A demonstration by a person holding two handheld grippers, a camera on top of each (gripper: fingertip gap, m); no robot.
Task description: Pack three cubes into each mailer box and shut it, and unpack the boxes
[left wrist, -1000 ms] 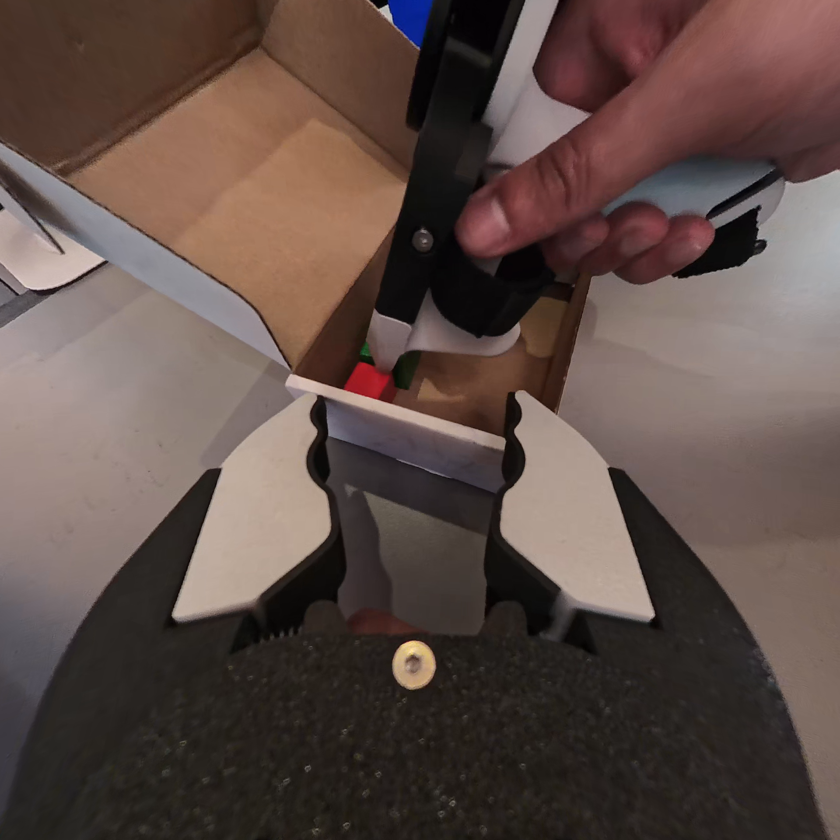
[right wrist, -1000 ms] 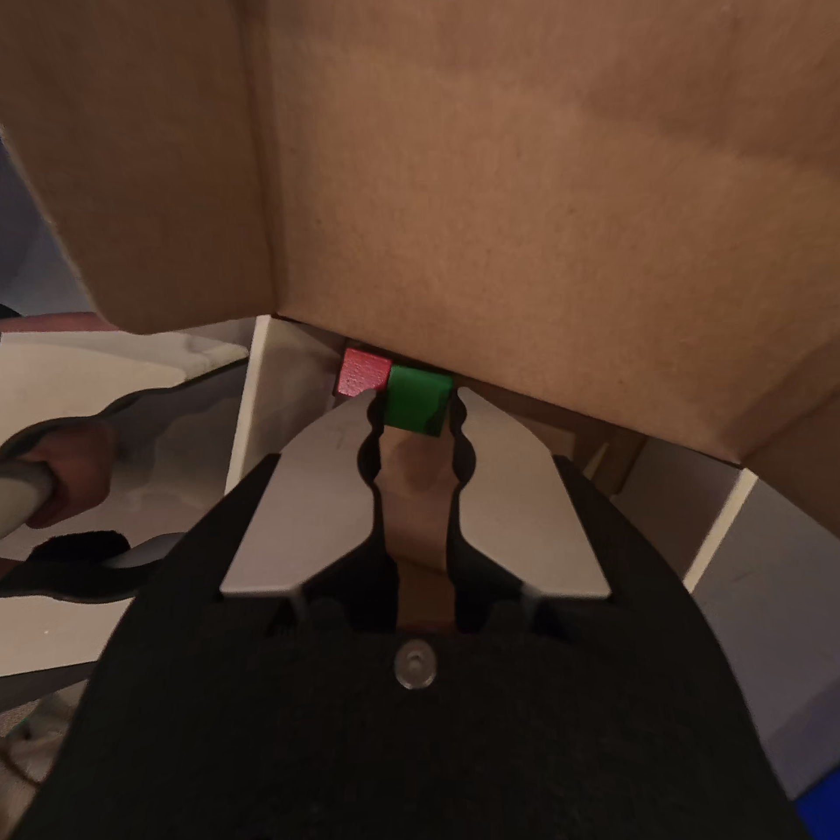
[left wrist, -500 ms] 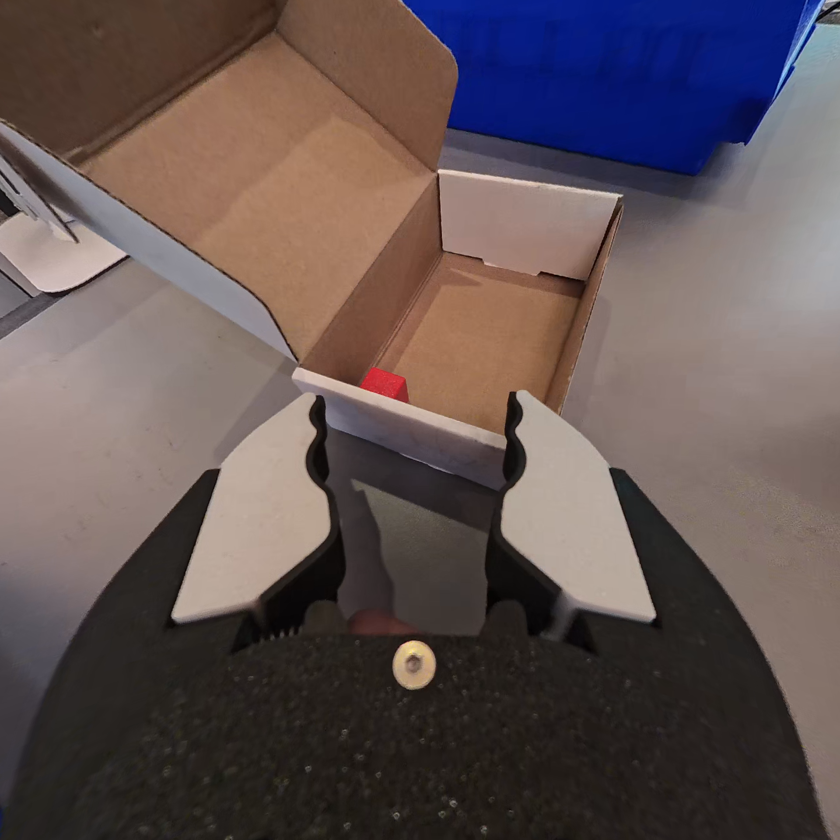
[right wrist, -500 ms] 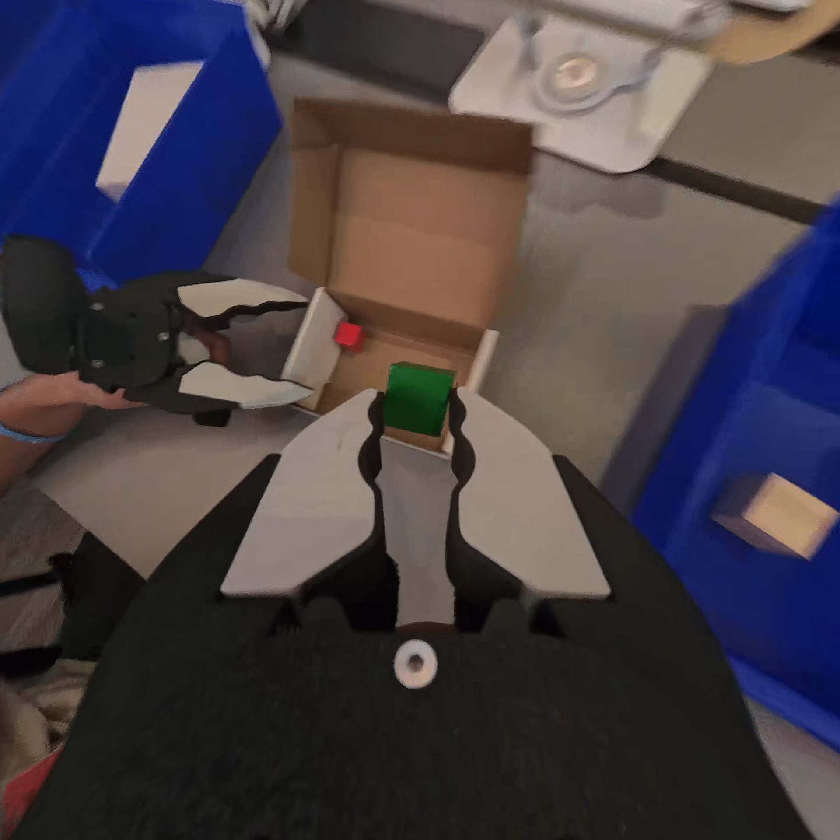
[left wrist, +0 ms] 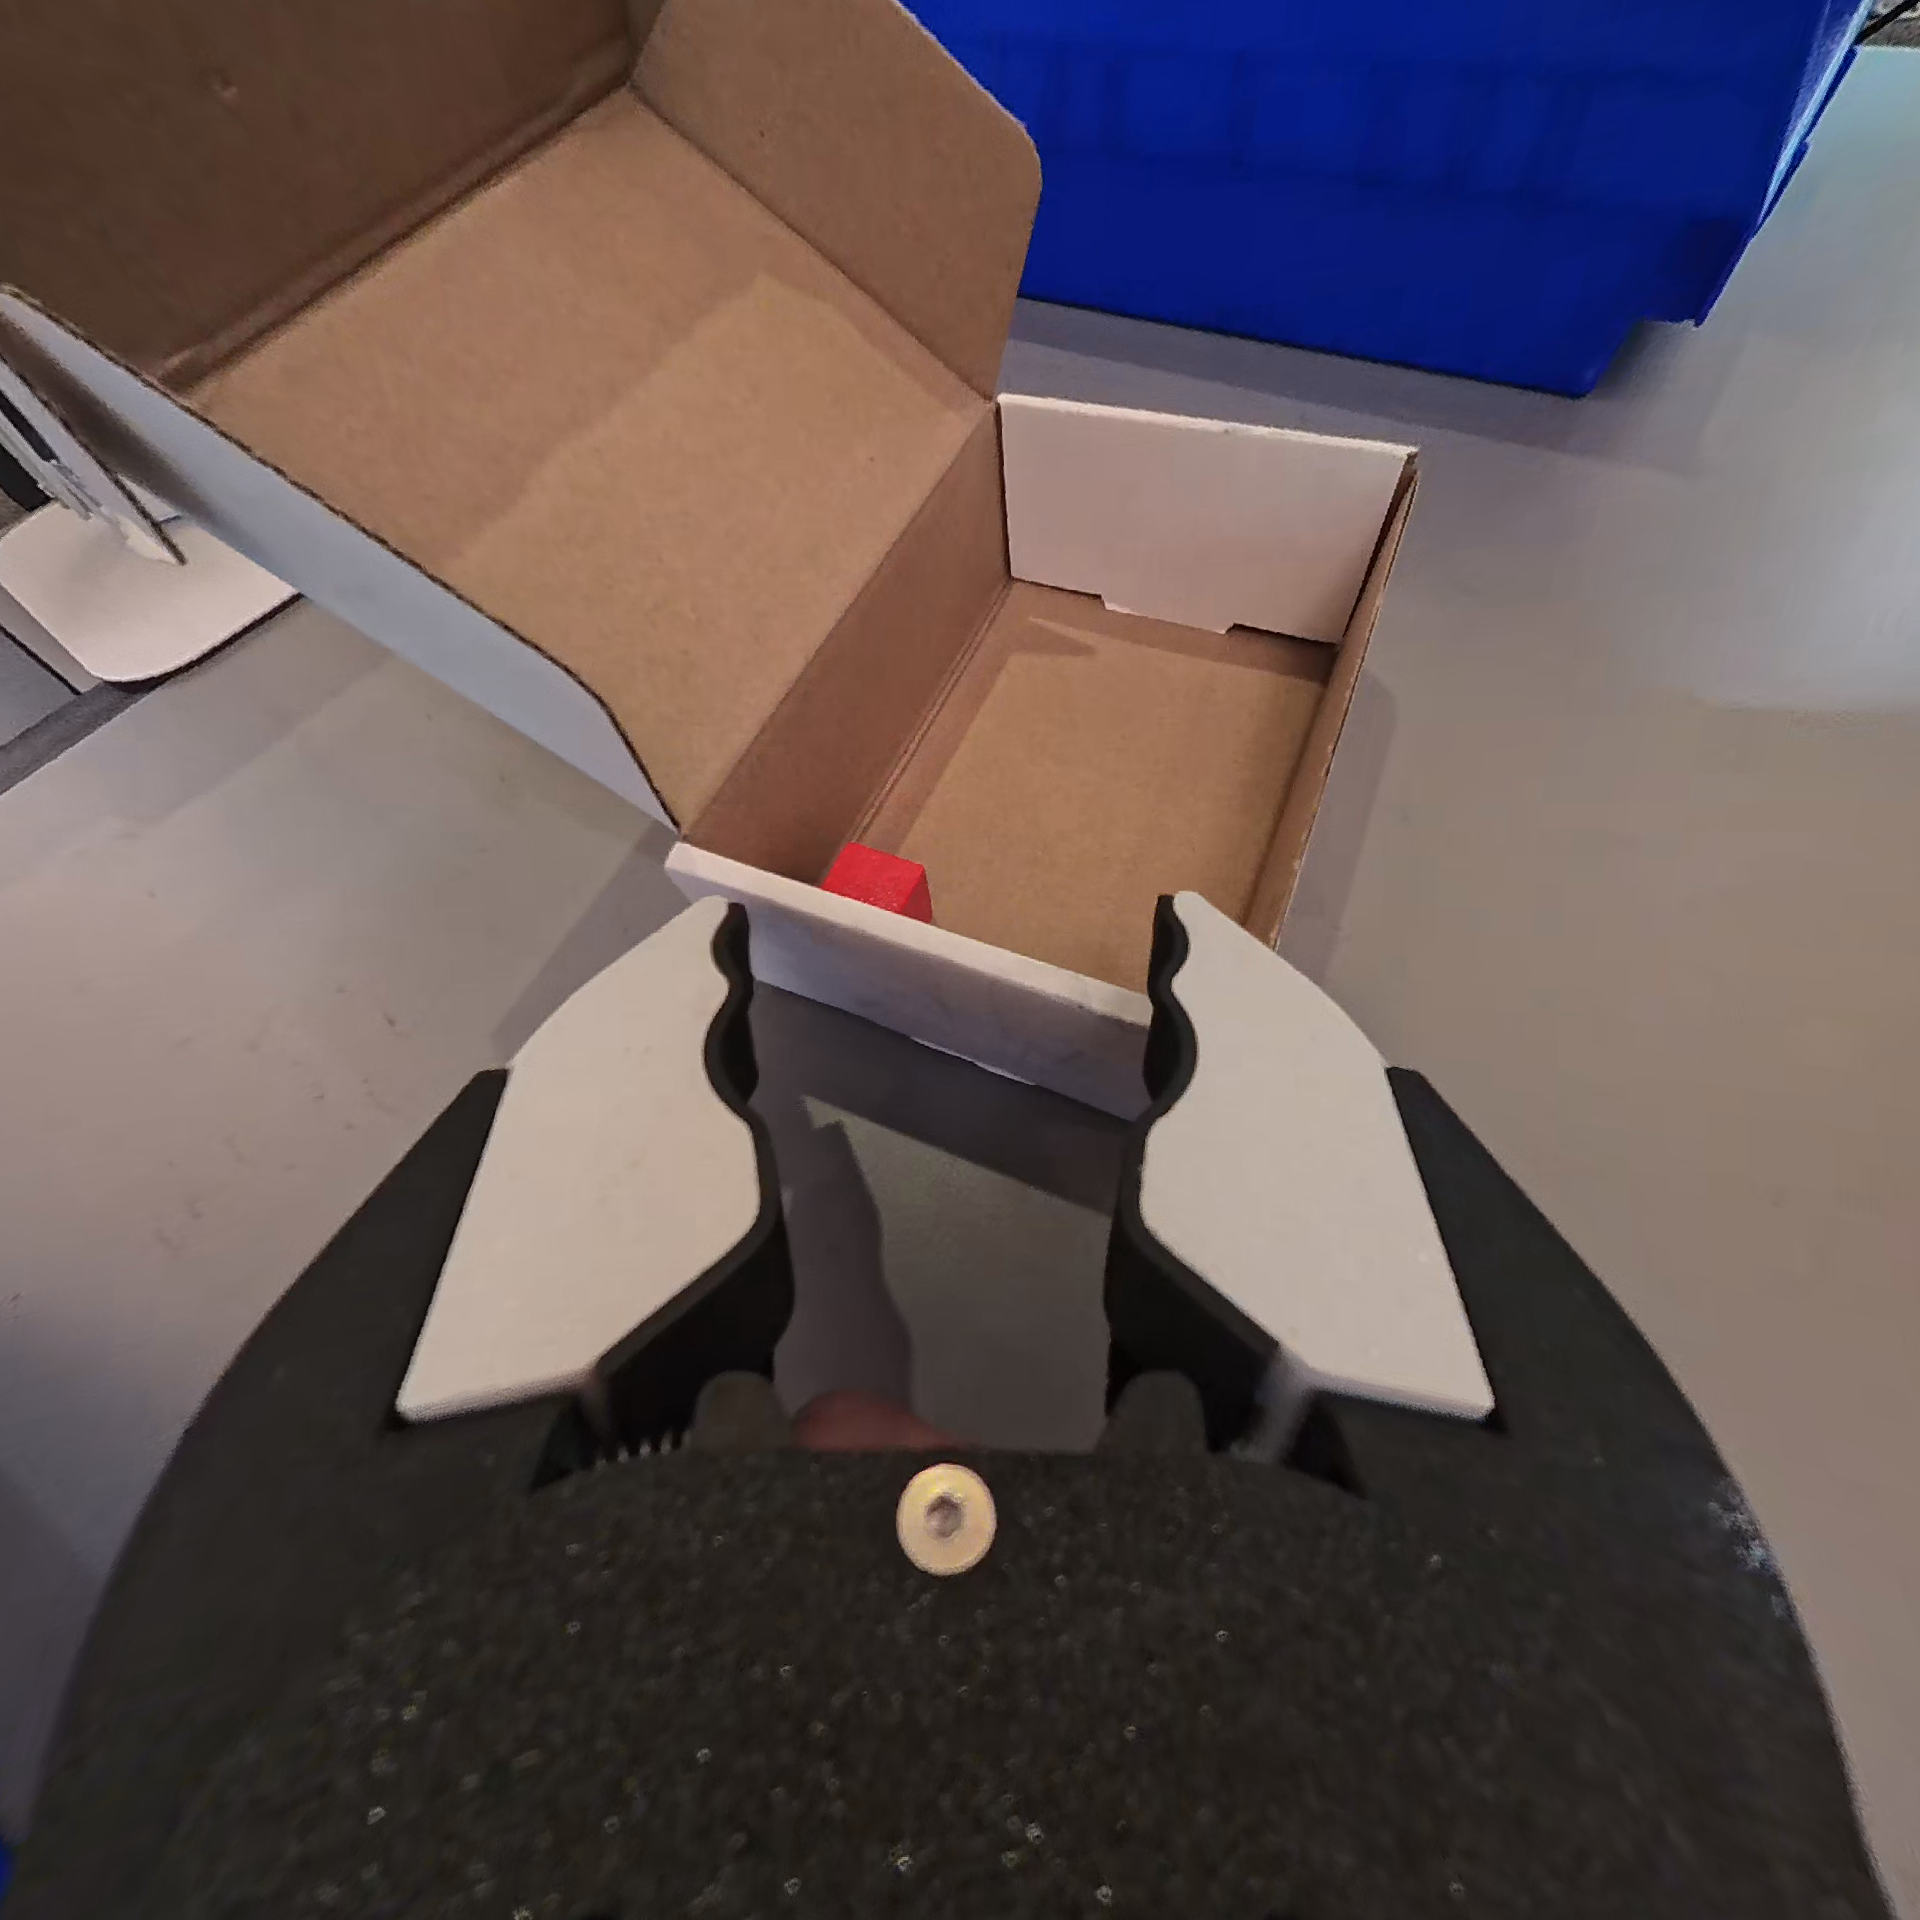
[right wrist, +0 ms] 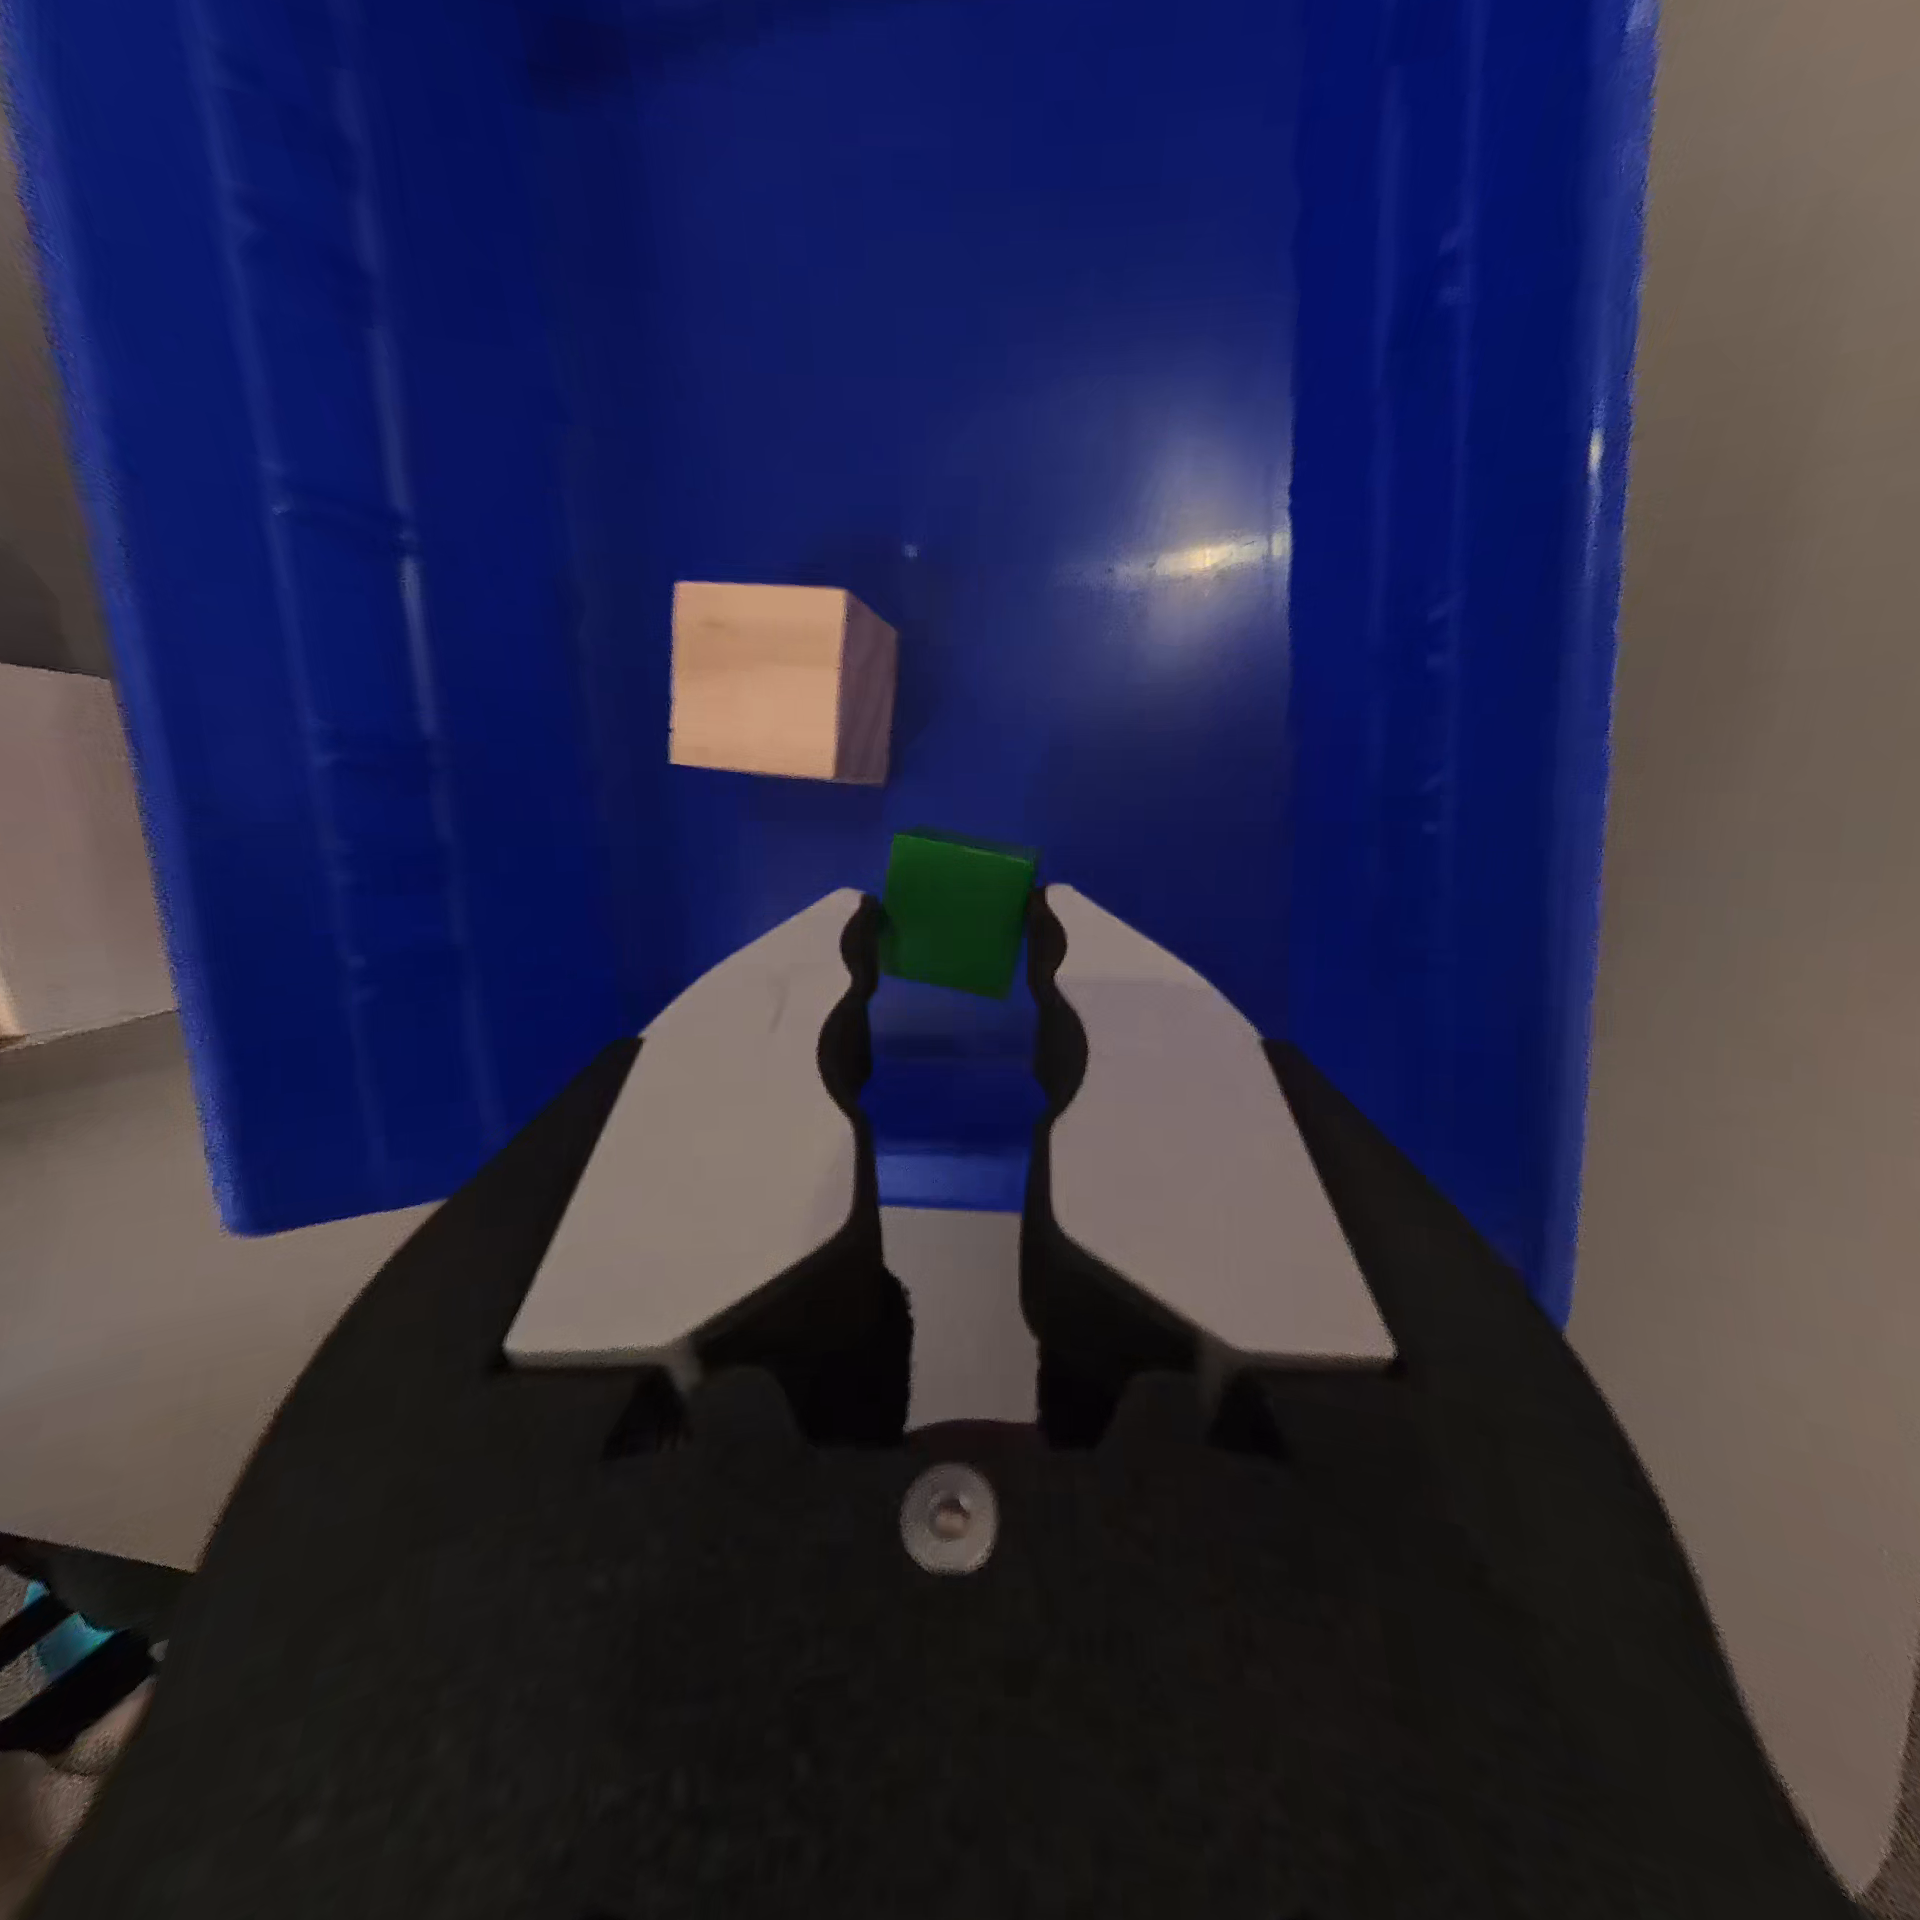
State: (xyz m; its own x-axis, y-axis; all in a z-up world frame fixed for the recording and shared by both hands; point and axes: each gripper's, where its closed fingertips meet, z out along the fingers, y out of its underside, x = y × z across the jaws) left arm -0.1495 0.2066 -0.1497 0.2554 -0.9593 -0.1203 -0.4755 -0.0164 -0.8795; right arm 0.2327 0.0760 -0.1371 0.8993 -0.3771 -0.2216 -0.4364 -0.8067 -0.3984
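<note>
In the left wrist view an open mailer box (left wrist: 1340, 665) stands on the grey table with its lid (left wrist: 499, 343) folded back to the left. A red cube (left wrist: 879, 881) sits in the box's near left corner. My left gripper (left wrist: 948, 914) is open and empty, its fingertips at the box's near white wall. In the right wrist view my right gripper (right wrist: 956, 909) is shut on a green cube (right wrist: 954, 914) and holds it above a blue bin (right wrist: 416, 623). A plain wooden cube (right wrist: 774, 681) lies on the bin's floor.
A blue bin (left wrist: 1403, 156) stands behind the mailer box in the left wrist view. A white stand base (left wrist: 114, 613) sits at the left edge. Part of a white box (right wrist: 62, 852) shows left of the bin in the right wrist view. Spacing between my two grippers at the tips: around 40 centimeters.
My right gripper lifted the green cube out of the mailer box and carried it over the blue bin. The left gripper has stayed still at the box's near wall.
</note>
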